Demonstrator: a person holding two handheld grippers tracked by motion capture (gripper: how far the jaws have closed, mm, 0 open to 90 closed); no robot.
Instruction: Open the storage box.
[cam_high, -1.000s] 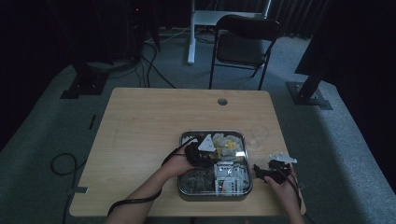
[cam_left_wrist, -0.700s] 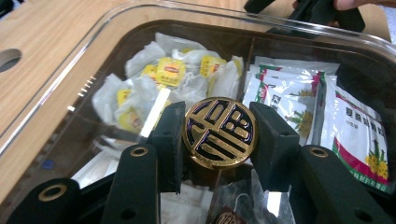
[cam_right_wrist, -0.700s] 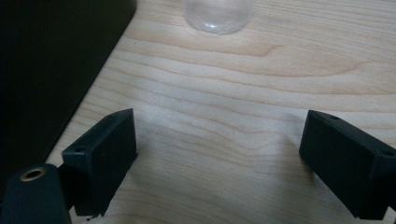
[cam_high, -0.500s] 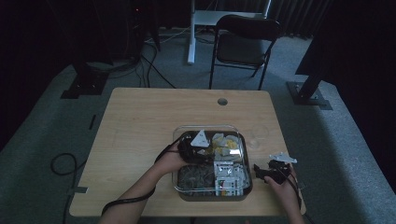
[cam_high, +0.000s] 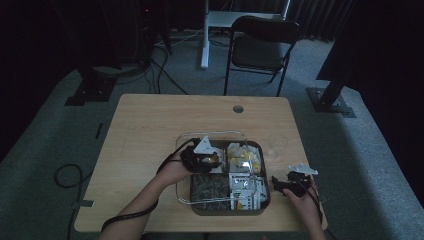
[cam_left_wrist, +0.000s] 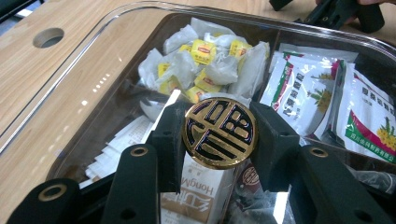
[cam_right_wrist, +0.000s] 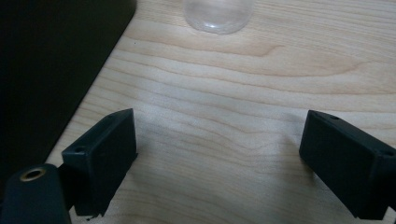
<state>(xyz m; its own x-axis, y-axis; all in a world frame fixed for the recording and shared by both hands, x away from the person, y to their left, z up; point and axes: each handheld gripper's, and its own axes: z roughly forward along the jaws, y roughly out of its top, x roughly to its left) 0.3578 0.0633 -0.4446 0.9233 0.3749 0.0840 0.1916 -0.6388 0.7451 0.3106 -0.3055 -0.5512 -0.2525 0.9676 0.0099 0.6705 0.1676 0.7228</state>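
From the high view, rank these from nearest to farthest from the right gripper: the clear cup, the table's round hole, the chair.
1. Clear cup, on the table just beyond the right gripper, right of the box.
2. Round hole, near the table's far edge, left of the cup.
3. Chair, on the floor past the table.

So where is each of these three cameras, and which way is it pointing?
High view: above the person's side, looking forward and down on the table; both forearms enter from below.
Left gripper view: rides the left gripper, looking along its jaws, shut on a gold-and-black round knob of the clear lid, over the tea box.
Right gripper view: rides the right gripper, looking down at bare table between open jaws.
Shared: the tea box and lid knob show in the high and left gripper views.
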